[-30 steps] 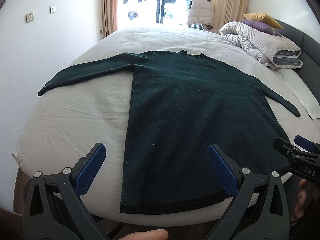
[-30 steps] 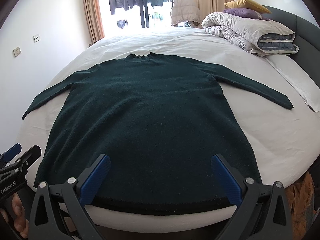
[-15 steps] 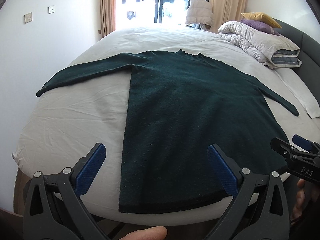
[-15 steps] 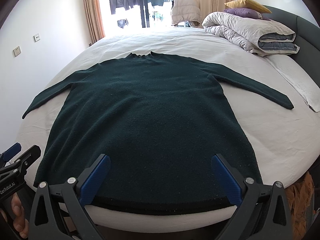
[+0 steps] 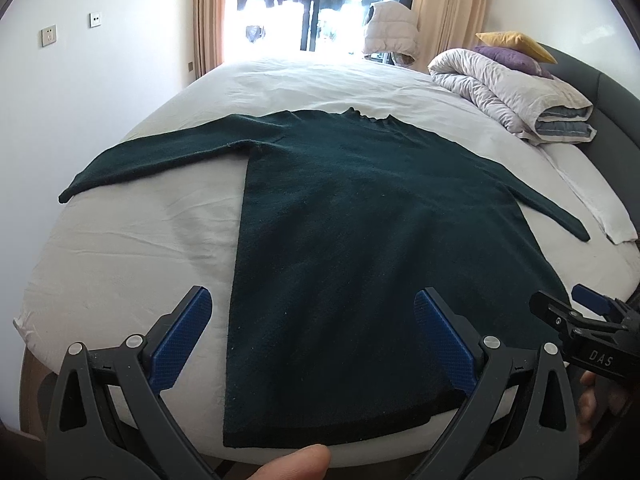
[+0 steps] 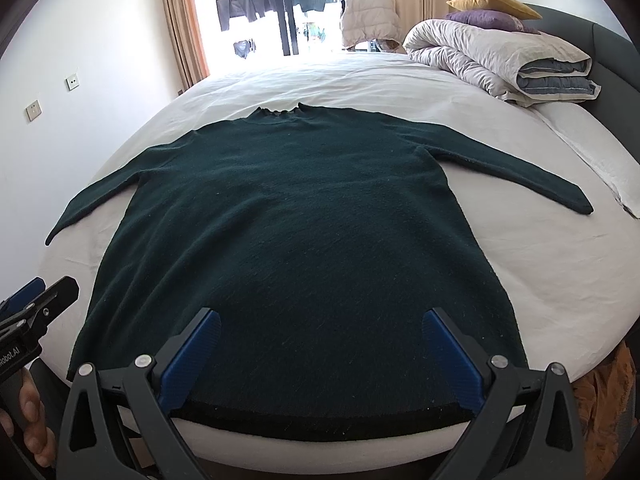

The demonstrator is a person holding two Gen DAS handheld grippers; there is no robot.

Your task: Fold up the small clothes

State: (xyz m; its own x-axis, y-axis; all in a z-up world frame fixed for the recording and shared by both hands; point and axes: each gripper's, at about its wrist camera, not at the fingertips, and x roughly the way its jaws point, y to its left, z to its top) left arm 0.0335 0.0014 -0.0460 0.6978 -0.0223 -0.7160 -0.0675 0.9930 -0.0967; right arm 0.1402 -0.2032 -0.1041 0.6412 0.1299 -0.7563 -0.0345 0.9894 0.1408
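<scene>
Dark green knit sweater (image 6: 304, 240), laid flat and unfolded.

I see it spread face-up on the white bed sheet (image 6: 540, 272), both long sleeves extended outward to either side. The ruffled collar points toward the window end; the black-trimmed hem lies along the near mattress edge. The body shows no folds or bunching from either wrist view.

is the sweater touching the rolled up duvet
Apart. In the right wrist view, bare white sheet lies plainly between the dark green sweater and the rolled duvet, which sits further back near the headboard; the nearest sleeve ends well short of it.
</scene>
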